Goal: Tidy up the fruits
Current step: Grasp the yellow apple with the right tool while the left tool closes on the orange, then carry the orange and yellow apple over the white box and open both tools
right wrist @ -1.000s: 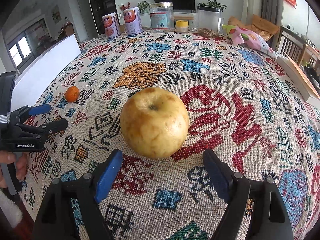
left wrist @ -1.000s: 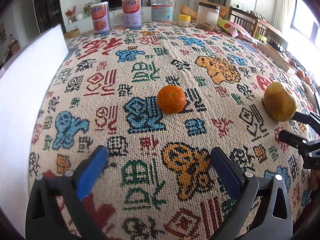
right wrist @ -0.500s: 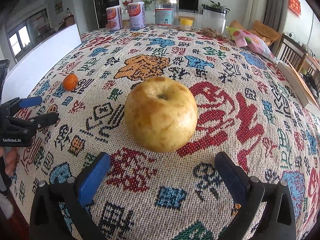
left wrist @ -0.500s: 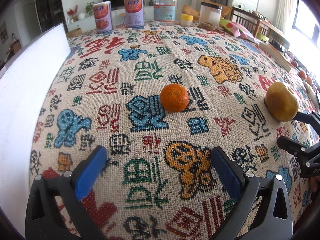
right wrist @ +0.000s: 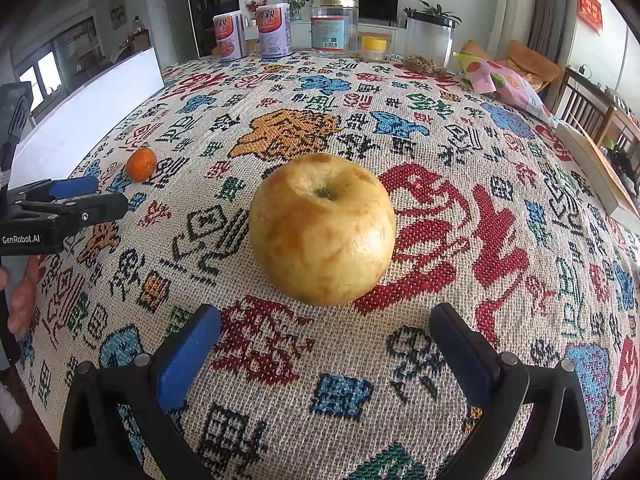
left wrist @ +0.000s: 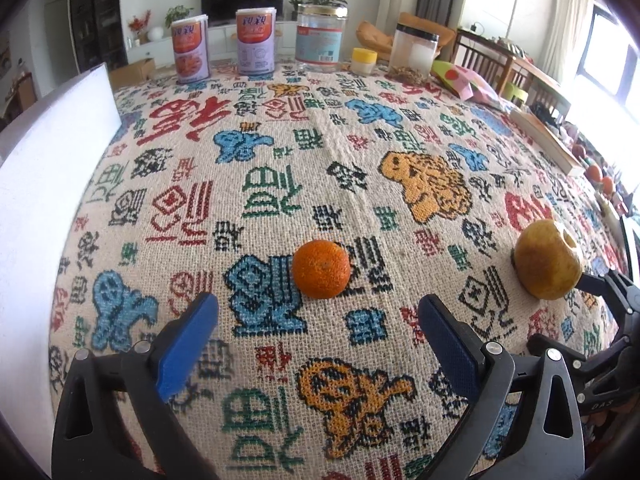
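Left wrist view: my left tool hangs over the patterned cloth of the desk, its blue pads spread wide with nothing between them. The small orange lies on the cloth just ahead of the pads, roughly on the tool's centre line and clear of both. Off to that tool's right sits the yellow apple, and the black fingers of my right tool reach in from the picture's edge just beside it (whether the far finger touches the fruit I cannot tell from here).

Right wrist view: my right tool has just been opening and now stands at full spread. The apple rests stem-hollow up on the cloth just ahead of the gap, free of both pads. The orange lies well to the left of this tool, near the tip of the left tool. At the far edge of the desk stand two cans and a clear jar.
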`<state>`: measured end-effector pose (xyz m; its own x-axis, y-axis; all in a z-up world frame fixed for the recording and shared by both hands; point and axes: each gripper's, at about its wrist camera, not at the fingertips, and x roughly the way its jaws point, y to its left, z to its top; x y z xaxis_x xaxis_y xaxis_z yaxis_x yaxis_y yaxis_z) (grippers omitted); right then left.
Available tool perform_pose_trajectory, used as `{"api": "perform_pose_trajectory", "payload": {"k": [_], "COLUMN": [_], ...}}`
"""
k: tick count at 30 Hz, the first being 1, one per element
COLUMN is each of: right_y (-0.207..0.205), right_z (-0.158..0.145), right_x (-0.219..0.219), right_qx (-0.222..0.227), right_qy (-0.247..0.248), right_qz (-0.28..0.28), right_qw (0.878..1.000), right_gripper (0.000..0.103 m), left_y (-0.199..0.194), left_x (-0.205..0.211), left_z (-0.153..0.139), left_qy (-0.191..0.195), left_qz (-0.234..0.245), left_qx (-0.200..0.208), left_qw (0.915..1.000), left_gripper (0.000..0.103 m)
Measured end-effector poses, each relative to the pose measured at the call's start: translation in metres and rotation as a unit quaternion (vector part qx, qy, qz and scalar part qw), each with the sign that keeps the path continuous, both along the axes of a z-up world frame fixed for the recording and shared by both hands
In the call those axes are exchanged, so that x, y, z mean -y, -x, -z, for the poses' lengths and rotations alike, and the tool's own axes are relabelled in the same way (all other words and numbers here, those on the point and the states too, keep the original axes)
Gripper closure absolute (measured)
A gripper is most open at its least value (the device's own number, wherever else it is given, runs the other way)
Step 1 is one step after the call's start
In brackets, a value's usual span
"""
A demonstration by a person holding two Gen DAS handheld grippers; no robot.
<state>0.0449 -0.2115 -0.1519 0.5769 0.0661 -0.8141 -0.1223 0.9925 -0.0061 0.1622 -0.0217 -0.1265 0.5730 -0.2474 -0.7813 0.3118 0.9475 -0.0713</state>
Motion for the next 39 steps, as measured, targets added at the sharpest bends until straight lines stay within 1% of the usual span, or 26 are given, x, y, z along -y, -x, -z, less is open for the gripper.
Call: {"api": "perform_pose_trajectory", "payload": {"k": [1,2,3,4,5,6,7,9,11,14,16,17,18,20,23,26,28,29,31,34,37,39], "right_y": [0.000,0.000,0.000,0.001,0.001,0.003,0.005,0.002,-0.005,-0.025,-0.041,-0.046,-0.046,-0.042,-0.032,-0.032,-0.035,-0.037,-0.042,-0.051,-0.064,-0.074], "right_z": [0.000,0.000,0.000,0.000,-0.001,-0.004,-0.007,-0.018,-0.031,-0.040,-0.031,-0.026,-0.024,-0.030,-0.056,-0.095,-0.124,-0.136,-0.156,-0.170,-0.167,-0.153], "right_x": [0.000,0.000,0.000,0.001,0.003,0.008,0.016,0.030,0.033,0.018,0.004,0.000,-0.001,-0.003,-0.025,-0.075,-0.123,-0.148,-0.203,-0.283,-0.355,-0.397], "right_qx": [0.000,0.000,0.000,-0.002,-0.003,-0.002,-0.001,0.001,0.009,-0.005,-0.041,-0.058,-0.059,-0.053,-0.031,-0.016,-0.002,0.001,0.005,0.010,0.009,-0.003], "right_qy": [0.000,0.000,-0.001,-0.004,-0.012,-0.032,-0.059,-0.106,-0.116,-0.086,-0.044,-0.033,-0.033,-0.045,-0.083,-0.131,-0.145,-0.150,-0.160,-0.156,-0.117,-0.068], "right_qz": [0.000,-0.001,-0.003,-0.008,-0.013,-0.013,-0.006,0.008,0.013,-0.008,-0.023,-0.024,-0.018,-0.012,-0.042,-0.102,-0.153,-0.180,-0.233,-0.297,-0.340,-0.361], "right_qw": [1.000,1.000,1.000,1.000,1.000,0.999,0.998,0.994,0.993,0.996,0.998,0.997,0.998,0.997,0.995,0.986,0.977,0.972,0.959,0.942,0.933,0.930], "right_gripper": [0.000,0.000,0.000,0.000,0.000,0.001,0.003,0.018,0.019,0.019,0.020,0.038,0.038,0.038,0.038,0.038,0.038,0.038,0.038,0.038,0.038,0.038], "left_y": [-0.004,-0.008,-0.012,-0.015,-0.014,-0.013,-0.012,-0.006,0.002,0.016,0.029,0.036,0.045,0.064,0.084,0.087,0.084,0.078,0.063,0.033,0.001,-0.018], "left_x": [0.005,0.009,0.013,0.015,0.017,0.017,0.016,0.012,0.010,0.003,-0.006,-0.011,-0.019,-0.037,-0.076,-0.135,-0.180,-0.205,-0.254,-0.315,-0.352,-0.363], "left_z": [0.000,0.002,0.005,0.009,0.008,0.007,0.006,0.004,0.000,-0.010,-0.020,-0.028,-0.038,-0.062,-0.111,-0.160,-0.183,-0.189,-0.192,-0.169,-0.130,-0.101], "left_qy": [-0.007,-0.012,-0.016,-0.017,-0.022,-0.021,-0.014,0.007,0.010,0.036,0.052,0.059,0.071,0.103,0.153,0.200,0.210,0.212,0.204,0.186,0.141,0.119], "left_qz": [0.002,0.005,0.007,0.009,0.005,0.005,0.006,0.002,-0.004,-0.009,-0.014,-0.016,-0.019,-0.023,-0.042,-0.092,-0.138,-0.163,-0.221,-0.296,-0.343,-0.356], "left_qx": [0.002,-0.001,-0.011,-0.023,-0.007,-0.001,-0.005,-0.005,-0.004,-0.015,-0.022,-0.023,-0.026,-0.026,-0.014,0.011,0.024,0.026,0.025,-0.007,-0.043,-0.075], "left_qw": [1.0000,0.9999,0.9998,0.9996,0.9997,0.9998,0.9999,1.0000,0.9999,0.9992,0.9983,0.9978,0.9970,0.9941,0.9872,0.9755,0.9675,0.9632,0.9534,0.9367,0.9275,0.9240], "left_gripper": [0.007,0.023,0.042,0.050,0.056,0.075,0.074,0.074,0.075,0.075,0.075,0.075,0.075,0.075,0.075,0.075,0.075,0.075,0.075,0.075,0.075,0.074]}}
